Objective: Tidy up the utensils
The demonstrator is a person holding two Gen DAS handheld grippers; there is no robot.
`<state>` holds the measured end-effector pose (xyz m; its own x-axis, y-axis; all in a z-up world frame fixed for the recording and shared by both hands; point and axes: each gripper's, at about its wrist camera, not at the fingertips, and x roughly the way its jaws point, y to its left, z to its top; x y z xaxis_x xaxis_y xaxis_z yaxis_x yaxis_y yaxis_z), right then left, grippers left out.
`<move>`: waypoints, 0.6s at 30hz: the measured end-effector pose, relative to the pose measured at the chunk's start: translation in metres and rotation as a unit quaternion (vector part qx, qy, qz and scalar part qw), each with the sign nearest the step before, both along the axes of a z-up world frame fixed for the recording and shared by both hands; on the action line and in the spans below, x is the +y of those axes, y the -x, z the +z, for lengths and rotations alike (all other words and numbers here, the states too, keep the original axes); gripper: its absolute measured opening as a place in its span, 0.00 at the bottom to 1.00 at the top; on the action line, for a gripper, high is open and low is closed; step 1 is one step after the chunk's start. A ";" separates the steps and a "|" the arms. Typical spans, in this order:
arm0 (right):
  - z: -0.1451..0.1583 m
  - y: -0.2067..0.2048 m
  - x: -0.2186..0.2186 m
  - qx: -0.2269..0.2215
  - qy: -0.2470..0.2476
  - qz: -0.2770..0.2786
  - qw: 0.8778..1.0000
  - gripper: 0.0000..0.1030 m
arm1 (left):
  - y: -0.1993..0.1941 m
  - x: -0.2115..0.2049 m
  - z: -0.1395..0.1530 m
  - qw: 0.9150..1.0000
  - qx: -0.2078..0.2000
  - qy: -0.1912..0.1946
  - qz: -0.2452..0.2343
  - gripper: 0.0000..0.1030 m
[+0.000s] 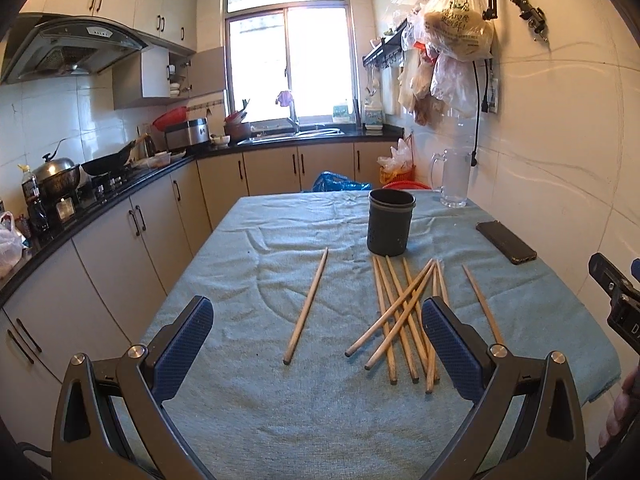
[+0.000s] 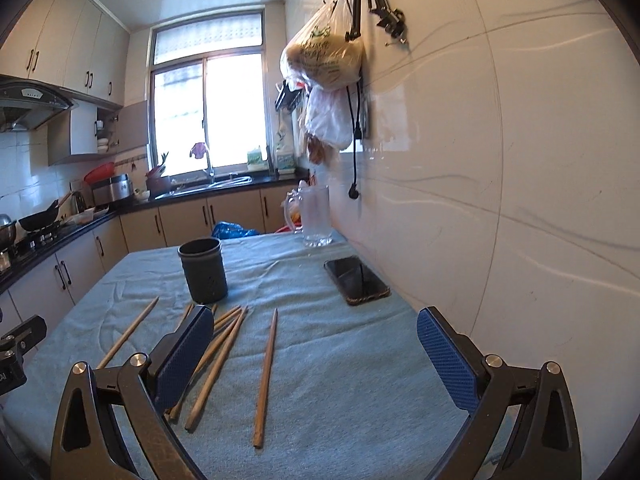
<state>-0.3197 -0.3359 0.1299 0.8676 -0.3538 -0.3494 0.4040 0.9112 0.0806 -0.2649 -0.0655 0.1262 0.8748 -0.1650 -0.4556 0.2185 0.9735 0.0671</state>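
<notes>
Several wooden chopsticks lie on a blue-green cloth-covered table (image 1: 248, 420). A crossed pile of chopsticks (image 1: 404, 320) sits in front of a dark cylindrical utensil holder (image 1: 390, 222), which stands upright and looks empty from here. One single chopstick (image 1: 306, 306) lies apart to the left, another (image 1: 482, 304) to the right. My left gripper (image 1: 318, 344) hovers open above the near table, nothing between its blue pads. In the right wrist view the holder (image 2: 203, 271), the pile (image 2: 218, 350) and a lone chopstick (image 2: 266, 378) show. My right gripper (image 2: 316, 354) is open and empty.
A black phone (image 1: 506, 242) lies near the right wall, also visible in the right wrist view (image 2: 356, 280). A glass mug (image 1: 454, 178) stands at the far right corner. Kitchen counters (image 1: 120, 188) with pots run along the left. Plastic bags (image 1: 456, 28) hang on the wall.
</notes>
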 end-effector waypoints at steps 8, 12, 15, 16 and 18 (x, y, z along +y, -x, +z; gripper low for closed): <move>-0.013 -0.017 -0.002 0.028 -0.018 0.015 0.999 1.00 | -0.017 -0.002 -0.014 1.000 0.029 -0.007 -0.004 1.00; -0.023 -0.029 -0.003 0.050 -0.027 0.027 0.998 1.00 | -0.031 0.003 -0.017 0.999 0.039 -0.015 0.001 1.00; -0.030 -0.038 -0.004 0.066 -0.031 0.030 0.997 1.00 | -0.051 0.013 -0.018 0.999 0.051 -0.018 0.004 1.00; -0.034 -0.042 -0.005 0.074 -0.033 0.032 0.996 1.00 | -0.058 0.015 -0.018 0.998 0.055 -0.021 0.005 1.00; -0.040 -0.053 -0.010 0.093 -0.039 0.037 0.994 1.00 | -0.073 0.021 -0.019 0.997 0.069 -0.028 0.002 1.00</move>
